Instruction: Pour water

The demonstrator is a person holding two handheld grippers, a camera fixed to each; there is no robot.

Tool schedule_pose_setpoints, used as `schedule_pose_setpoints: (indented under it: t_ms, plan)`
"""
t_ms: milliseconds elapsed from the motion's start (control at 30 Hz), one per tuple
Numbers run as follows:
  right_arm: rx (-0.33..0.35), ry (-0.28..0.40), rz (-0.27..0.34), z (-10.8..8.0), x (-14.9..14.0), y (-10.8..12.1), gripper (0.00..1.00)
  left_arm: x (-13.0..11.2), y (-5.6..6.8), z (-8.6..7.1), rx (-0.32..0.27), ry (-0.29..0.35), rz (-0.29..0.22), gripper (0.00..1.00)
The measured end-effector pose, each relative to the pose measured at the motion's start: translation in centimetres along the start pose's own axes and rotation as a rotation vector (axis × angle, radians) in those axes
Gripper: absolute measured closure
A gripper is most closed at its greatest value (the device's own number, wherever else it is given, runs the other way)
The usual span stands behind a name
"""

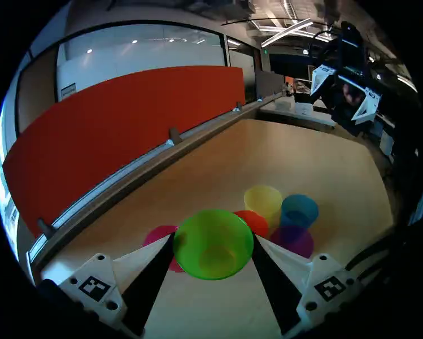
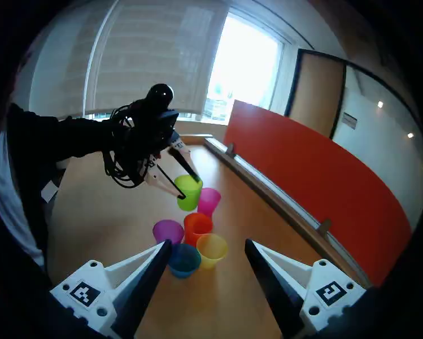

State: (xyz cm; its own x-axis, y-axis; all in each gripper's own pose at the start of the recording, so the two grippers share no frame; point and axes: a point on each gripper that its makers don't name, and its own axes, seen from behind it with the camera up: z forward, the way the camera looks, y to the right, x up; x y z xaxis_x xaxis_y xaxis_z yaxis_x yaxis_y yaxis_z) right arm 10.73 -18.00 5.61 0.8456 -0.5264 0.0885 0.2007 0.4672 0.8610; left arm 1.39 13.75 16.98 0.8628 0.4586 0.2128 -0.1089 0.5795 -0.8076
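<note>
**Q:** How is the left claw (image 1: 213, 240) set?

**A:** It is closed on the green cup (image 1: 213, 257). The cup is held clear of the bench (image 1: 301, 152) and tipped so that its mouth is turned toward the left gripper view.

**Q:** And the right claw (image 2: 206, 244)?

**A:** It is spread wide, and nothing is held. Beyond its tips, the blue cup (image 2: 183, 260), yellow cup (image 2: 212, 250), orange cup (image 2: 197, 226), purple cup (image 2: 168, 230) and pink cup (image 2: 209, 200) are clustered upright on the bench.
</note>
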Motion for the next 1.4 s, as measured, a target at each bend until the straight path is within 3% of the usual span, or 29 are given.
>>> schedule_pose_setpoints:
  t_ms: [300,533,1200,1400]
  plan:
    - [-0.007,0.017,0.014,0.1,0.7,0.4,0.0,5.0,-0.5,-2.1,0.027,0.125,-0.047,0.09]
    - [-0.014,0.036,0.028,0.1,1.3,0.6,0.0,7.7,0.0,-3.7,0.036,0.185,-0.028,0.09]
    - [-0.028,0.05,0.038,0.1,1.6,0.9,0.0,13.1,1.0,-7.0,0.031,0.328,-0.045,0.09]
    - [-0.025,0.054,0.049,0.3,1.6,0.9,0.0,14.7,1.7,-7.5,0.004,0.387,-0.081,0.09]
